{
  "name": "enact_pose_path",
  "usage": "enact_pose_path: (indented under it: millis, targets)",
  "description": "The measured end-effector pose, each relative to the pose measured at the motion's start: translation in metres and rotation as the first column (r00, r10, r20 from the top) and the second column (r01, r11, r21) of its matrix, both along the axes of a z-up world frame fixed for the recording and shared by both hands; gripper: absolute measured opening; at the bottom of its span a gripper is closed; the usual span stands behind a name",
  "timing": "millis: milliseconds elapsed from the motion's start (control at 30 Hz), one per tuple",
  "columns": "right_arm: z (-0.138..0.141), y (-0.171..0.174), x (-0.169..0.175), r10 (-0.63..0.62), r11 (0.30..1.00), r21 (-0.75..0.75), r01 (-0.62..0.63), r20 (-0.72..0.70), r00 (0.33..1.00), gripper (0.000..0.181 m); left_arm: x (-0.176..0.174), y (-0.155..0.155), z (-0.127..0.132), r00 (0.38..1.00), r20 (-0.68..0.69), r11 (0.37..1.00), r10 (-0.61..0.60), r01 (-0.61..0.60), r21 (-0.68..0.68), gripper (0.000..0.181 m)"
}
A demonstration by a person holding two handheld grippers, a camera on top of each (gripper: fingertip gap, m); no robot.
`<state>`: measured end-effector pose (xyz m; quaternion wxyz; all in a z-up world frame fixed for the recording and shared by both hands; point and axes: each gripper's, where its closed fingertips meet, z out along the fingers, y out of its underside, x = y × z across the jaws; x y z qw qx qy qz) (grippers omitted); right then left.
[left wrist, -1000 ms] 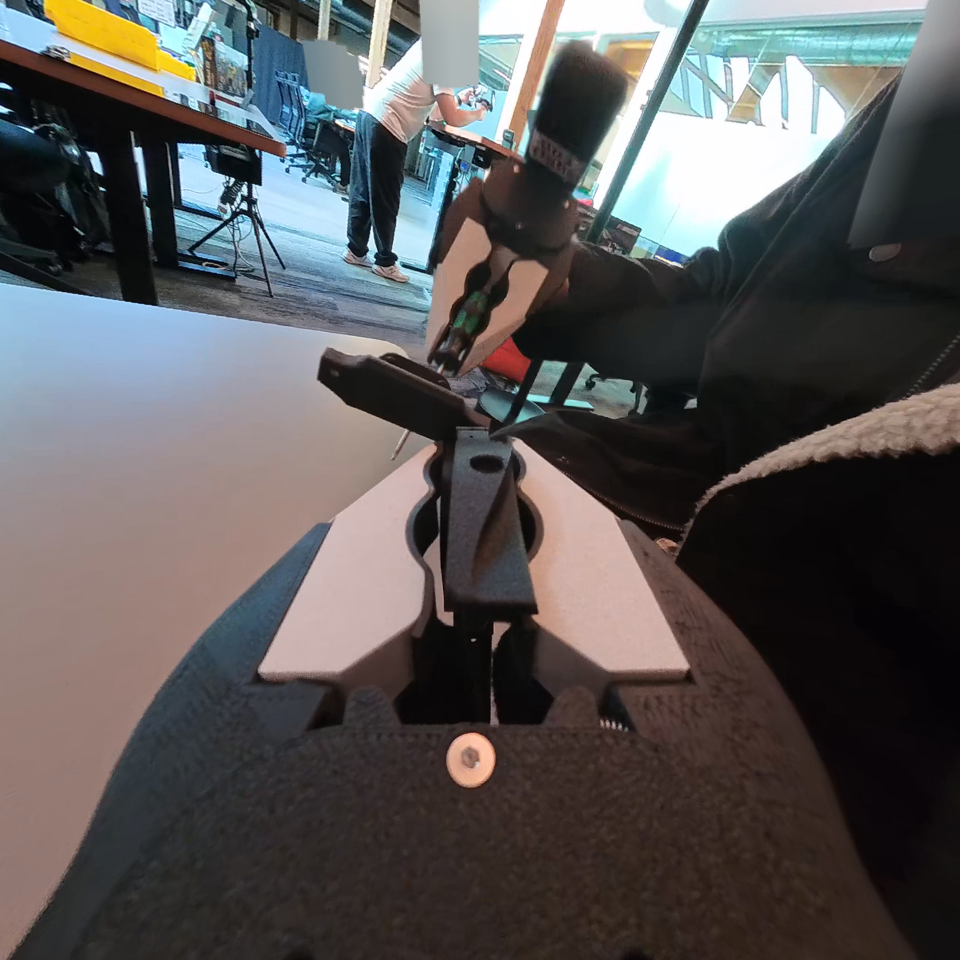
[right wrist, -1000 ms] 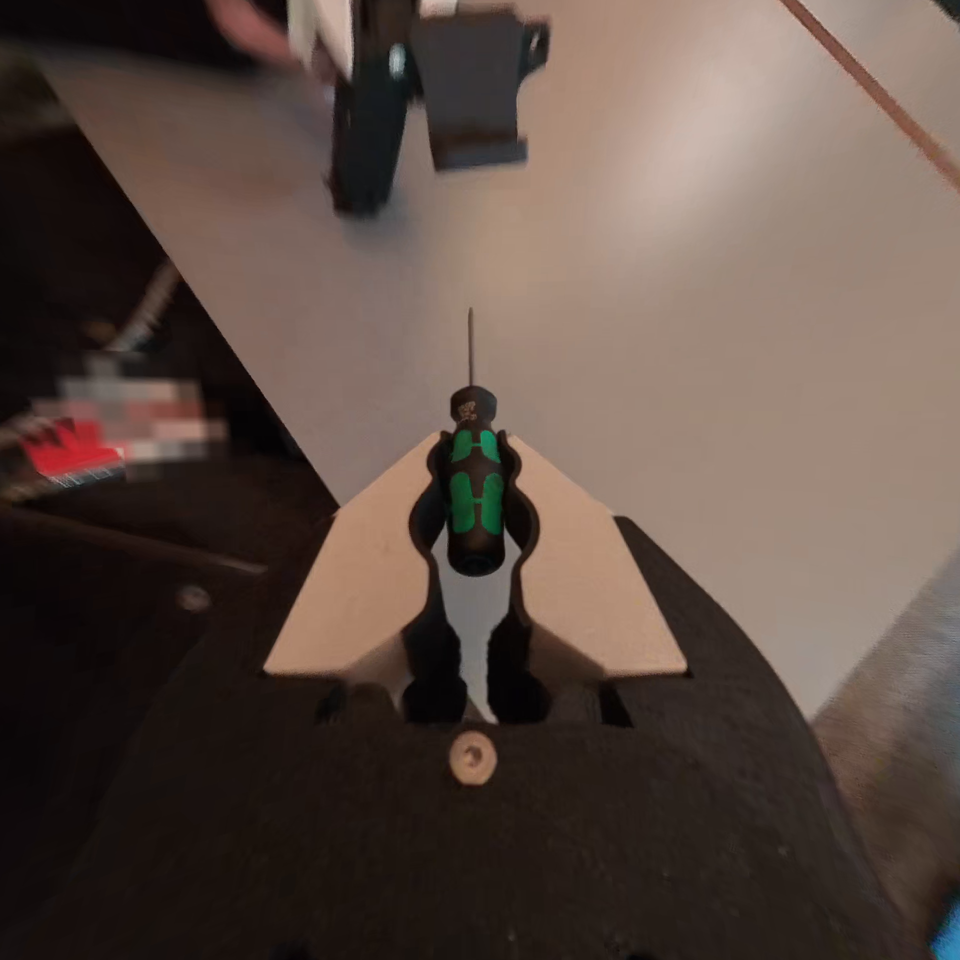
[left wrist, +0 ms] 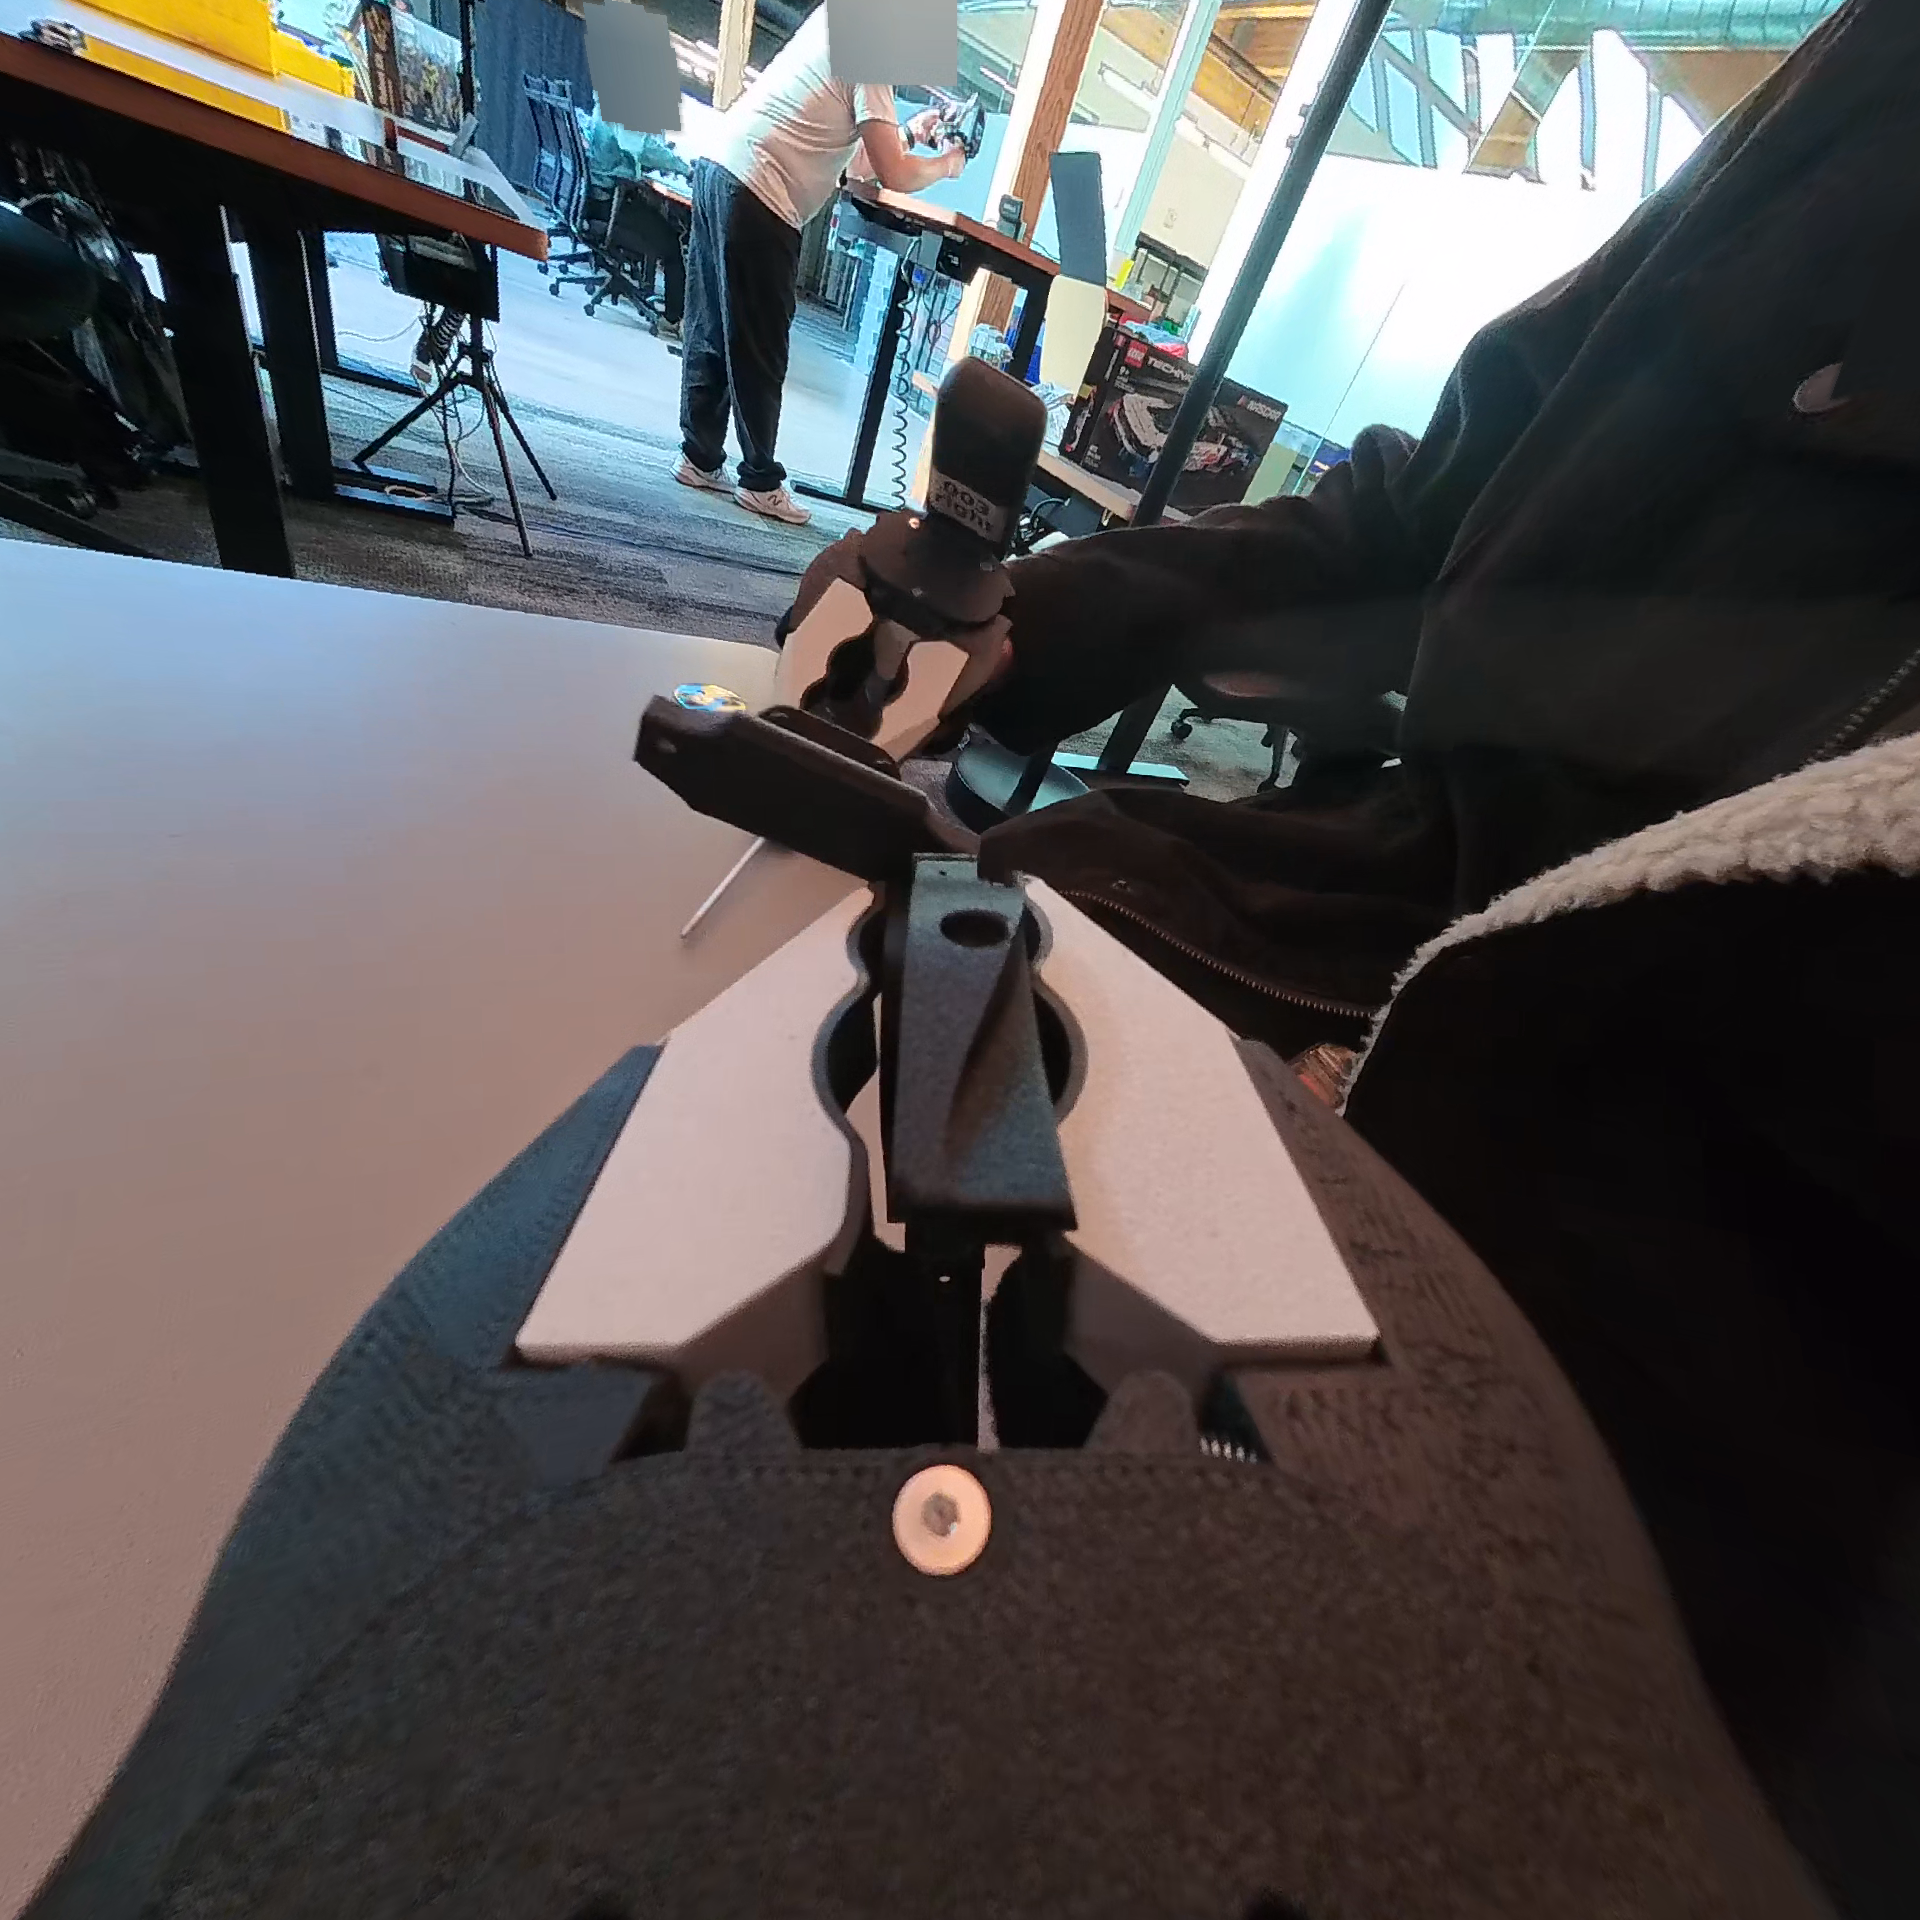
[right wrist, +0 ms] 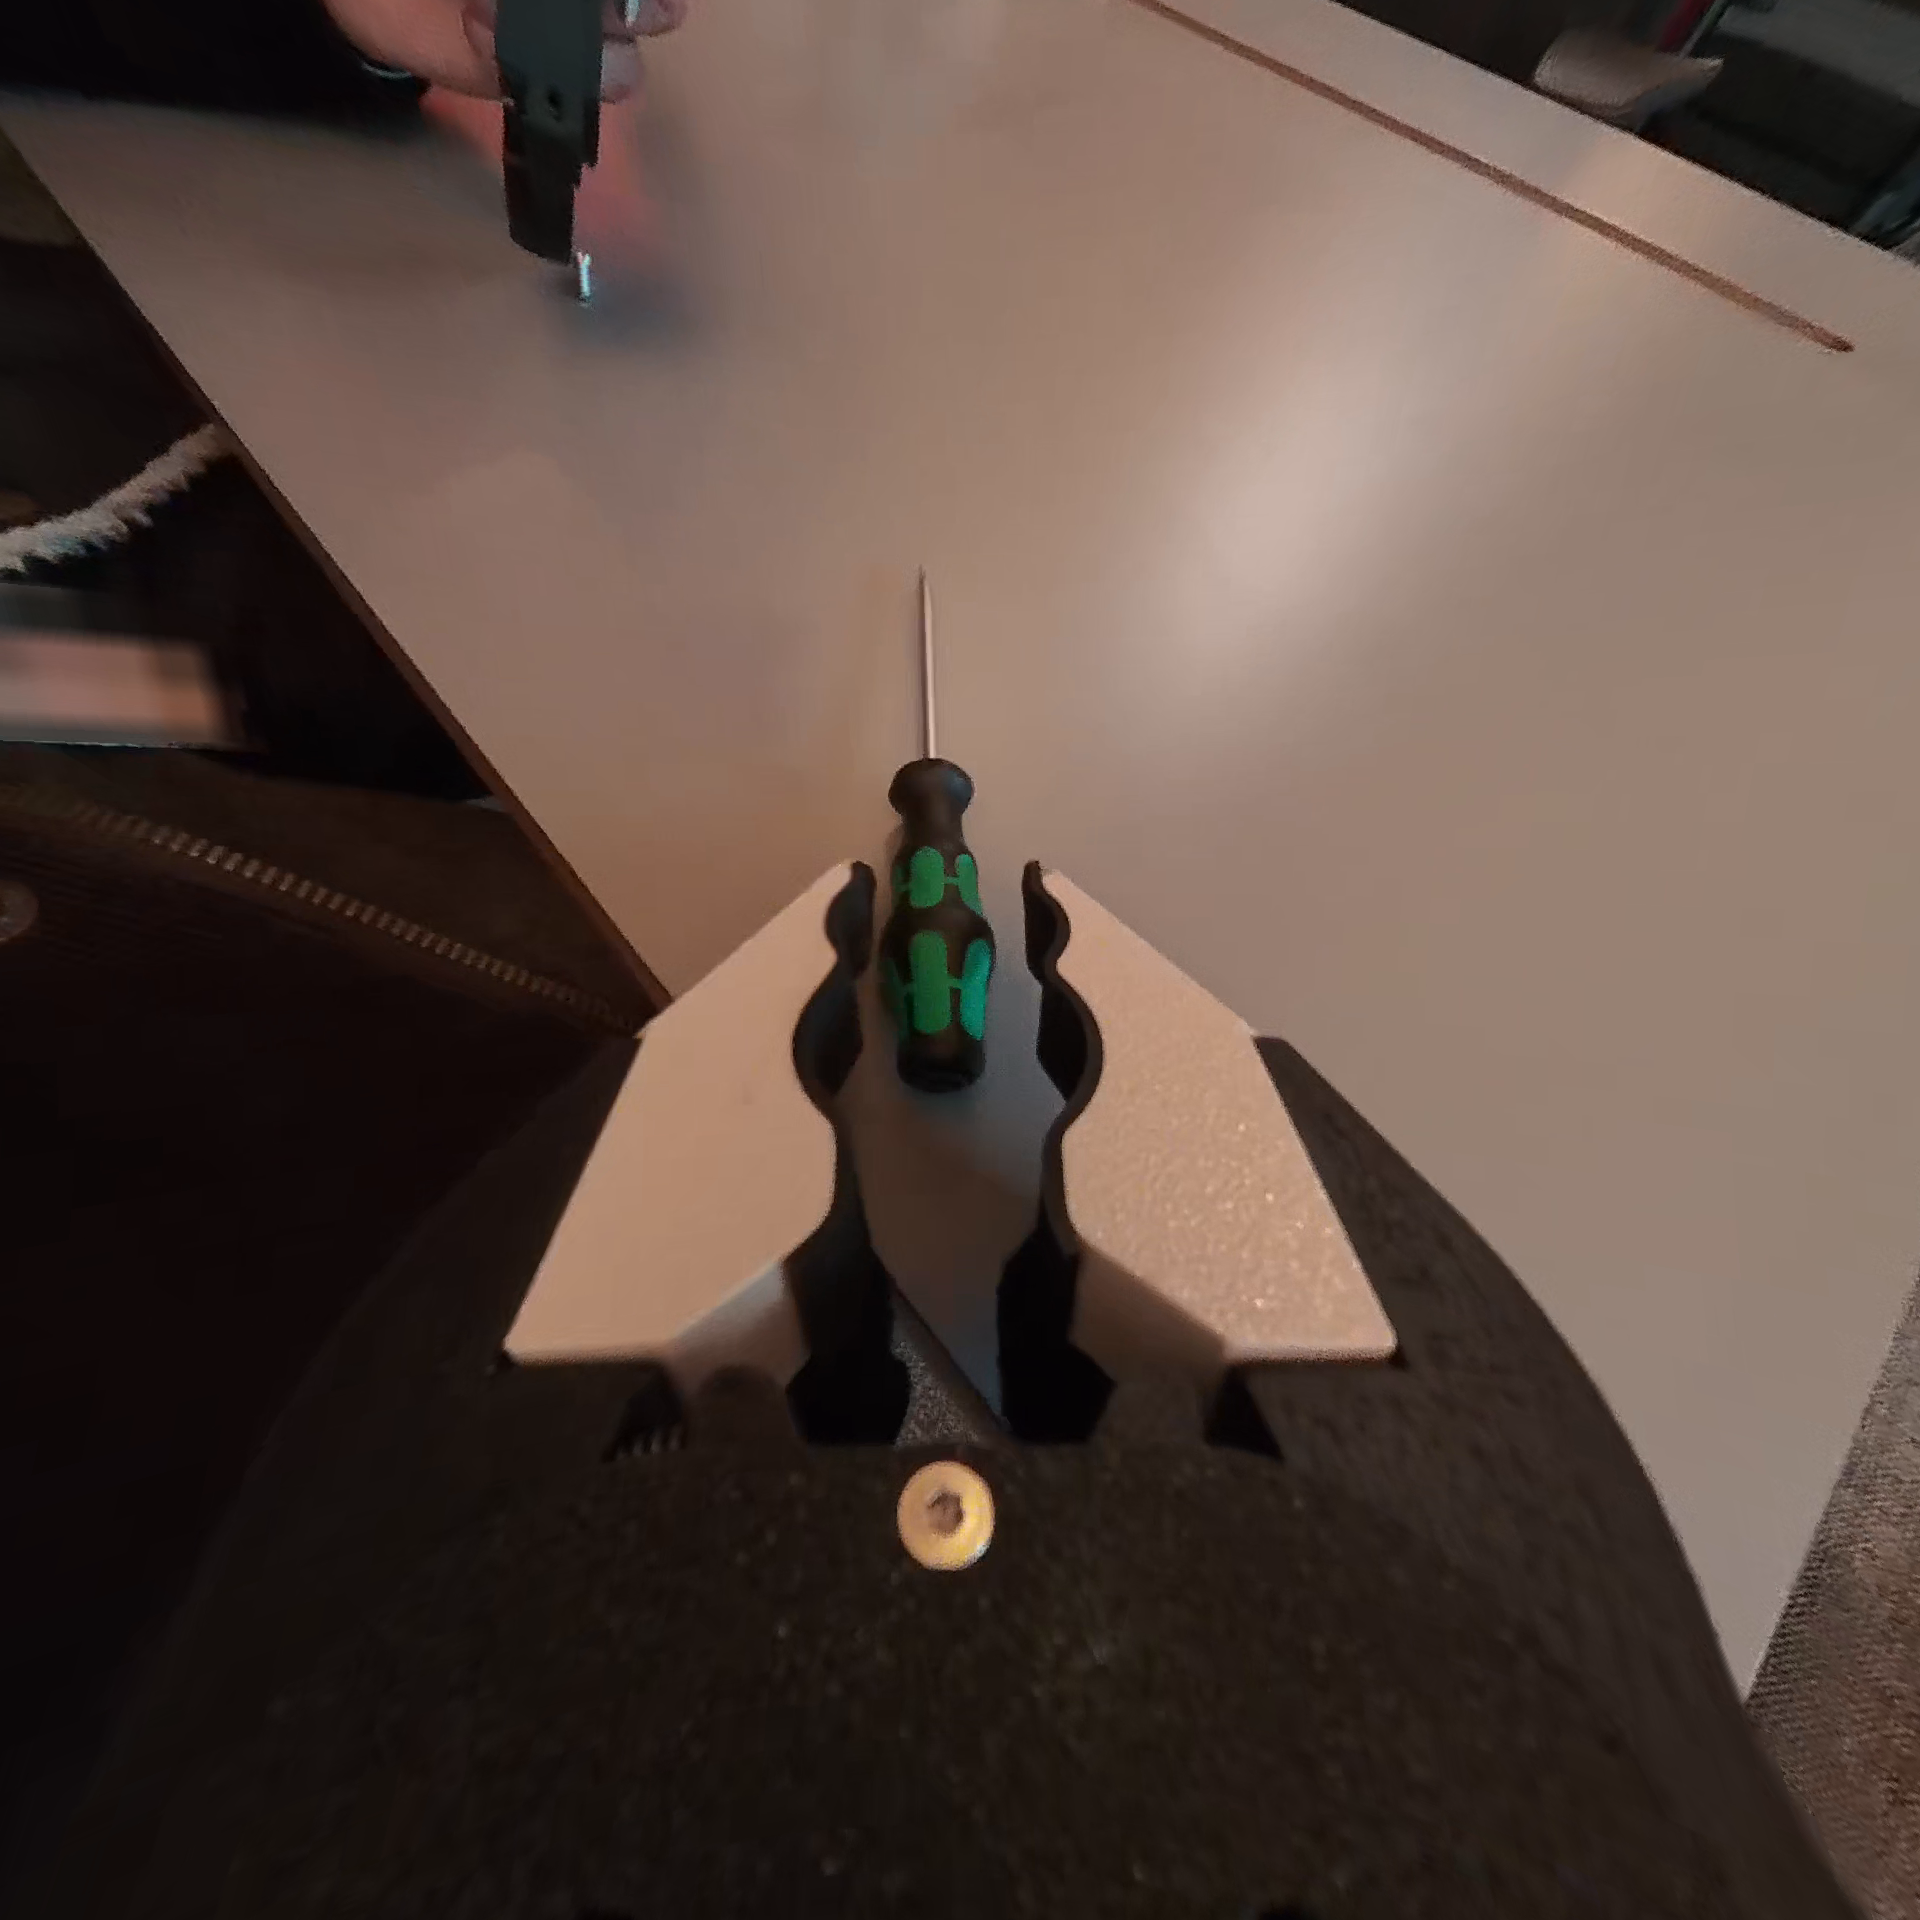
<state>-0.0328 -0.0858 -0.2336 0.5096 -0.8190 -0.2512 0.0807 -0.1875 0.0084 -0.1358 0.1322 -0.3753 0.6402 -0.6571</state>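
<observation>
My left gripper (left wrist: 961, 920) is shut on a black printed bracket (left wrist: 971, 1081), whose upper arm (left wrist: 769, 774) reaches up and left over the white table (left wrist: 312, 935). My right gripper (right wrist: 945, 878) is open, its jaws well apart. A green-and-black screwdriver (right wrist: 935, 966) lies on the table (right wrist: 1351, 623) between its fingers, not gripped, shaft pointing away. In the left wrist view the right gripper (left wrist: 878, 675) sits low at the table beyond the bracket, and the screwdriver shaft (left wrist: 717, 904) pokes out below it. In the right wrist view the bracket (right wrist: 545, 135) shows top left with a small screw (right wrist: 584, 275) at its lower end.
The table's edge runs diagonally at left in the right wrist view, with a dark jacket (right wrist: 260, 935) beyond it. A thin brown line (right wrist: 1507, 187) crosses the far table. A round sticker (left wrist: 707, 696) lies on the table. A person (left wrist: 748, 260), desks (left wrist: 260, 145) and a tripod (left wrist: 468, 416) stand behind.
My right gripper has come down to the table and opened, letting go of the screwdriver, which now lies on the table. My left gripper still holds the bracket.
</observation>
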Motion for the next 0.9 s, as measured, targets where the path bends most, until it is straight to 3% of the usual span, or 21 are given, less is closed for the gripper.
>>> enact_pose_path:
  millis: [167, 333, 500, 600, 733, 900]
  targets:
    - [-0.009, -0.003, -0.014, 0.069, 0.998, -0.014, -0.068, 0.165, 0.984, 0.022, 0.001, -0.004, -0.003, 1.0, -0.007, 1.0, -0.009, 0.01, 0.014, 0.022]
    - [-0.011, 0.002, -0.011, -0.004, 0.971, -0.237, 0.02, 0.07, 0.998, 0.022, 0.002, -0.002, -0.003, 1.0, -0.004, 1.0, 0.003, -0.003, 0.019, 0.021]
    - [0.057, 0.016, -0.051, 0.018, 0.97, -0.237, -0.054, -0.152, 0.988, 0.021, 0.003, 0.001, -0.004, 1.0, -0.002, 0.999, 0.019, -0.019, 0.032, 0.022]
    - [0.09, 0.012, -0.089, 0.099, 0.943, -0.288, -0.168, -0.24, 0.966, 0.022, 0.002, -0.002, -0.004, 1.0, 0.0, 1.0, 0.005, -0.005, 0.031, 0.022]
    - [0.078, 0.004, -0.089, 0.123, 0.911, -0.382, -0.156, -0.11, 0.986, 0.021, 0.001, -0.001, -0.003, 1.0, 0.002, 0.999, 0.01, -0.01, 0.033, 0.021]
    - [0.065, 0.002, -0.086, 0.128, 0.906, -0.392, -0.161, -0.109, 0.986, 0.022, 0.002, 0.0, -0.004, 1.0, -0.003, 0.999, 0.014, -0.014, 0.031, 0.022]
